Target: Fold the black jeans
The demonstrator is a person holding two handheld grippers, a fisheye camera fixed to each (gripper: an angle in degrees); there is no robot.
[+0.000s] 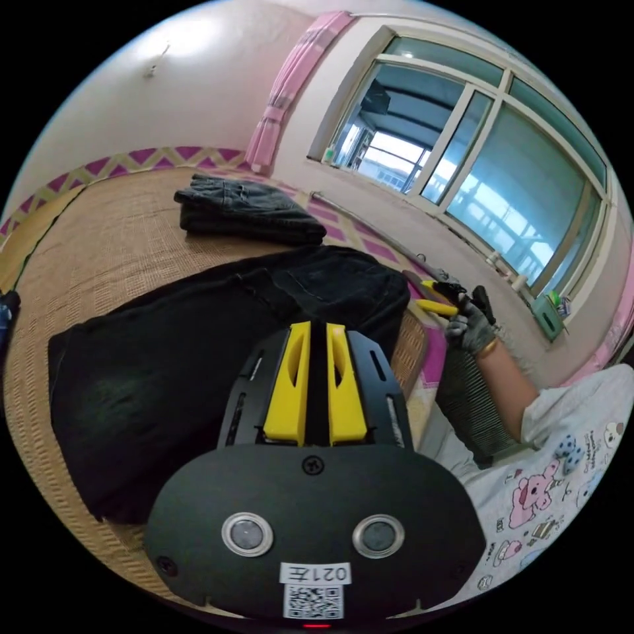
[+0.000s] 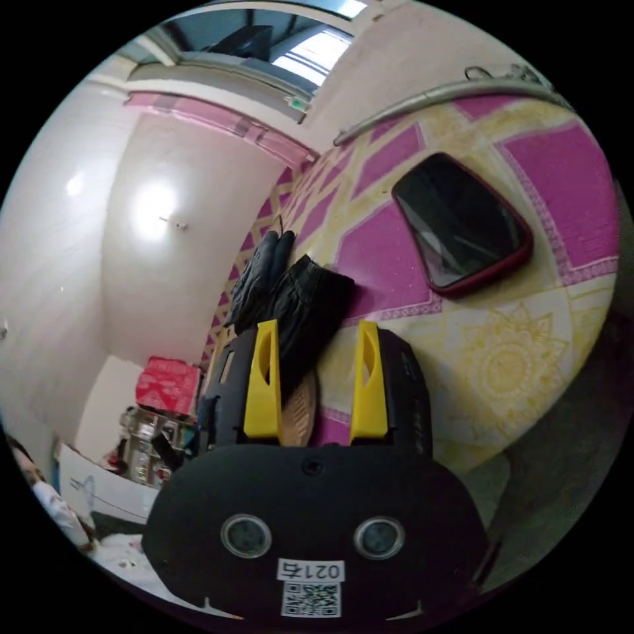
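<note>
Left gripper (image 1: 317, 330) hovering over the black jeans (image 1: 198, 370), yellow jaws nearly together with only a thin gap, clamping nothing. Right gripper (image 2: 317, 330) held off past the waist end, jaws spread wide and empty, also showing in the left gripper view (image 1: 439, 297) in a gloved hand (image 1: 470, 327) near the mat's edge.

Jeans lying flat on the woven mat (image 1: 112, 251), apparently doubled lengthwise, waistband and back pocket toward the window side, hems toward the other end. Seemingly waiting on the crosswise fold.

Doing that well, probably: pinching both layers at the hem end, one gripper at each corner, lifting low and carrying evenly toward the waistband, keeping edges aligned so the heavy denim is not skewing or bunching.

Denim looking thick, matte, softly creased, slow to drape. Mat looking coarse, straw-toned, grippy. Beyond it, another folded dark pair (image 1: 247, 211) sitting as a neat rectangular stack. Past the mat, a glossy pink-and-yellow patterned sheet (image 2: 508, 356) carrying a dark-screened, red-cased phone (image 2: 462, 221), smooth and rounded at the corners.
</note>
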